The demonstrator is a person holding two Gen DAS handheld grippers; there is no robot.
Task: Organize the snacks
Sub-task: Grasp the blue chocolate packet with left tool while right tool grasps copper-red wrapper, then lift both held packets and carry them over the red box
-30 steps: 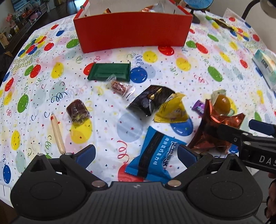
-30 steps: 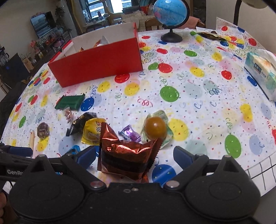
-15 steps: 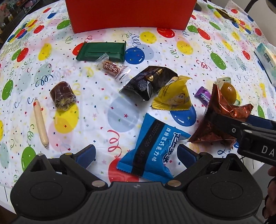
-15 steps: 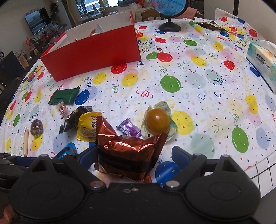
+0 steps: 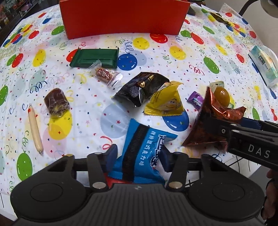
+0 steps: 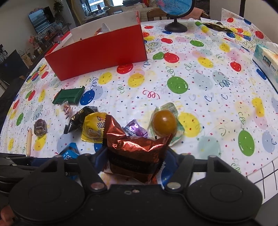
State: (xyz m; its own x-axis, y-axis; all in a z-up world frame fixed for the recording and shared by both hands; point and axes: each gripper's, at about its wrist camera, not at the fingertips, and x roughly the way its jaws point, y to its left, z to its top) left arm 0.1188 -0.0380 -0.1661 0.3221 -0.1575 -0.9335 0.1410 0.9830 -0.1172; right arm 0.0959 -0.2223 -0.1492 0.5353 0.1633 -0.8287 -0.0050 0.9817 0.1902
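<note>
My left gripper (image 5: 138, 157) is shut on a blue snack packet (image 5: 140, 153) at the table's near edge. My right gripper (image 6: 134, 160) is shut on a copper-red foil packet (image 6: 135, 149), which also shows in the left wrist view (image 5: 208, 125). The red box (image 6: 99, 52) stands at the far side and holds some snacks. Loose on the cloth lie a green packet (image 5: 95, 57), a black packet (image 5: 140, 88), a yellow packet (image 5: 165, 102), a purple candy (image 5: 195, 100), an orange jelly cup (image 6: 165, 121), a brown cake (image 5: 56, 101), a sausage stick (image 5: 35, 130) and a clear-wrapped candy (image 5: 105, 74).
A tissue box (image 6: 265, 57) sits at the right edge. A globe (image 6: 175, 15) stands behind the red box, with a dark wrapper (image 6: 215, 26) to its right. The table's near edge (image 6: 260, 175) runs just right of my right gripper.
Both grippers' jaws have closed: the left on the blue packet, the right on the copper-red packet. The left gripper has moved forward over the blue packet.
</note>
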